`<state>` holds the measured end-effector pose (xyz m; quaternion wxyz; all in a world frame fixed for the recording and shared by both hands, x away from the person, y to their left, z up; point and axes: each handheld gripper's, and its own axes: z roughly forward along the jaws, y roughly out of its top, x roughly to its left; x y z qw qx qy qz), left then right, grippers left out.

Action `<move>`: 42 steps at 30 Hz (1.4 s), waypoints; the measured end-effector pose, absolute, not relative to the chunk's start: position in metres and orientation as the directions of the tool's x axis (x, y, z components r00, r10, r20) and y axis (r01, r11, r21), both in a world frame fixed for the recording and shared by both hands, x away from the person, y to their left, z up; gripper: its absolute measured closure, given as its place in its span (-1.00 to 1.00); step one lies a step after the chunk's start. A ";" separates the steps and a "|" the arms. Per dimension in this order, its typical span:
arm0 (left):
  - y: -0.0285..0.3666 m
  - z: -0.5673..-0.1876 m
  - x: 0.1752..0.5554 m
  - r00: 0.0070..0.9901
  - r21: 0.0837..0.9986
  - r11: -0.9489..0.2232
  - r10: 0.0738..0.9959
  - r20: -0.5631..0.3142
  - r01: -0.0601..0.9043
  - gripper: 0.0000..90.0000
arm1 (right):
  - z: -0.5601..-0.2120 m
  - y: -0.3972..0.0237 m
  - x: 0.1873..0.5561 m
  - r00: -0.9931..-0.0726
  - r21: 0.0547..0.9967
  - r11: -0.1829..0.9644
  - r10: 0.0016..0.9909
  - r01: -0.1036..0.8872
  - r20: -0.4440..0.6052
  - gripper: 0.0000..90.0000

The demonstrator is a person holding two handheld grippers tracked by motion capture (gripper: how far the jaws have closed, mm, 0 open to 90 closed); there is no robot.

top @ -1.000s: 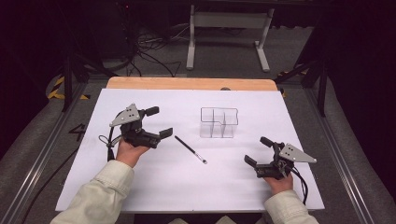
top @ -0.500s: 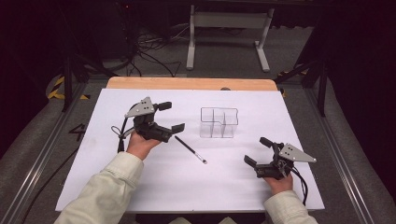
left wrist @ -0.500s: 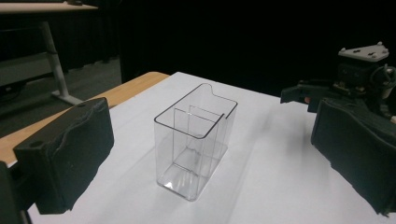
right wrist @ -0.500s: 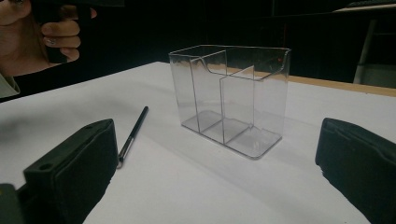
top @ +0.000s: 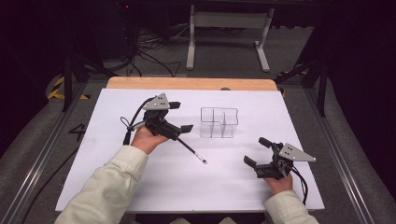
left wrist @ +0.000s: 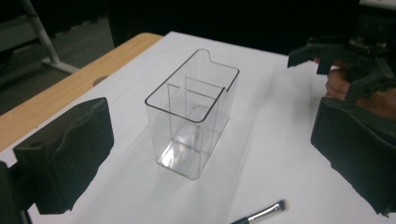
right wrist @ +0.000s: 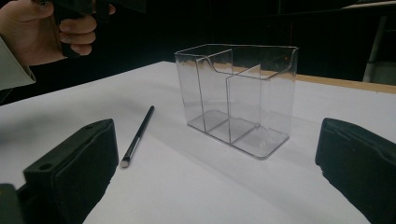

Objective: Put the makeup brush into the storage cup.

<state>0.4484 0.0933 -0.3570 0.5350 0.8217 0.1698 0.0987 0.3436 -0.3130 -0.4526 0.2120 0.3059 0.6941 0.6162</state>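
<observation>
Overhead, left claw hovers released above the brush lying on the counter; right claw waits released. Alongside, its view shows the clear organizer close (a careless reach could topple it)

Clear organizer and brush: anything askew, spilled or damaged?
Nothing stands out. The clear organizer stands upright and empty on the white table. The brush lies flat beside it, apart. Left gripper and right gripper are open, holding nothing.
</observation>
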 end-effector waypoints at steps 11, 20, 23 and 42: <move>0.079 -0.352 0.456 0.935 0.820 -0.542 0.355 0.026 0.183 -1.00 | -0.453 -0.313 0.344 -0.724 0.985 0.050 0.684 0.168 0.089 -1.00; 0.068 -0.353 0.457 0.947 0.747 -0.643 0.317 0.058 0.169 -1.00 | -0.453 -0.313 0.344 -0.726 0.984 0.048 0.681 0.172 0.093 -1.00; 0.064 -0.353 0.457 0.950 0.719 -0.675 0.305 0.065 0.167 -0.99 | -0.453 -0.313 0.344 -0.726 0.984 0.046 0.681 0.173 0.096 -1.00; 0.046 -0.353 0.459 0.962 0.576 -0.803 0.254 0.103 0.151 -0.99 | -0.453 -0.313 0.344 -0.728 0.983 0.045 0.677 0.181 0.103 -1.00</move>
